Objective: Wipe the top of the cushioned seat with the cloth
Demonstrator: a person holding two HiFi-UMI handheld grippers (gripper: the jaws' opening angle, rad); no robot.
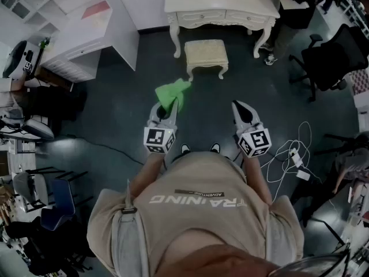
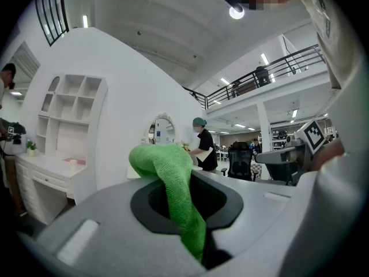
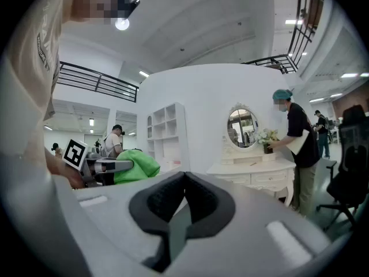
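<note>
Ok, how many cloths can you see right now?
1: the green cloth, clamped in the left gripper, short of the stool. Others could be hidden out of view.

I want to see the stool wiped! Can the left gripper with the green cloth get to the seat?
Probably yes. The left gripper grips the green cloth, and only bare floor lies between it and the cushioned seat, whose top is free. The person would likely need to move closer.
</note>
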